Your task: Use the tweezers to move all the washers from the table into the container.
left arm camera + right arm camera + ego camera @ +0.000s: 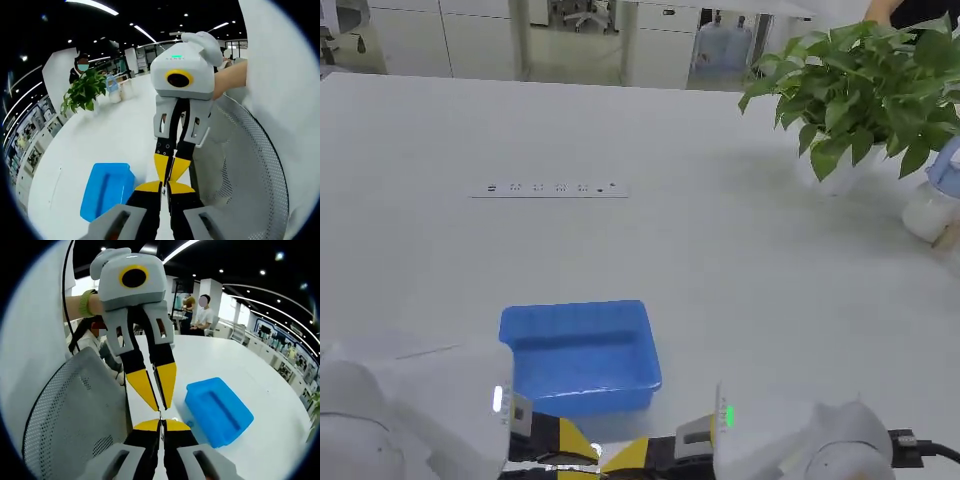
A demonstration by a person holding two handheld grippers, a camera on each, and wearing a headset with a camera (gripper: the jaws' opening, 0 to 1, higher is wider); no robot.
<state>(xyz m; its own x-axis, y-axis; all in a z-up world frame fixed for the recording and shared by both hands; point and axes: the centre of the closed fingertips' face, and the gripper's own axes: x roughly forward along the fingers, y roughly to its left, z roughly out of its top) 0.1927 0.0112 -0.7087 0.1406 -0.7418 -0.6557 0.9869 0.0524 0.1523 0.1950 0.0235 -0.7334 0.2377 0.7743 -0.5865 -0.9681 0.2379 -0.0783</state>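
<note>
Head view: looks down on a pale tabletop [740, 280] with the blue container [582, 352] resting open side up near the front edge. Finds the left gripper [588, 450] and the right gripper [620, 458] tip to tip just in front of the container. Notes a power strip [550, 188] well beyond, plus a potted plant [865, 90] at the far right. Cannot pick out the washers at this size.

Right gripper view: faces the left gripper head on and catches its yellow jaws squeezed onto a thin dark sliver, judged to be the tweezers [159, 392]. Follows that same sliver down into the right gripper's own jaws, likewise pressed together around it. Left gripper view: agrees, with both pairs of jaws drawn tight and meeting nose to nose.

Looks like a handover or regrip of the tool. Could lose the tweezers by loosening one grip before settling the other; would likely skid across the smooth tabletop or fall off the near edge. Could also twist the slim tool by pulling the two grippers out of line. Might pin the tweezers shut by clamping too near the working end, leaving no spring to open over thin, flat washers. Risks nudging the light container with a careless swing so close by.
</note>
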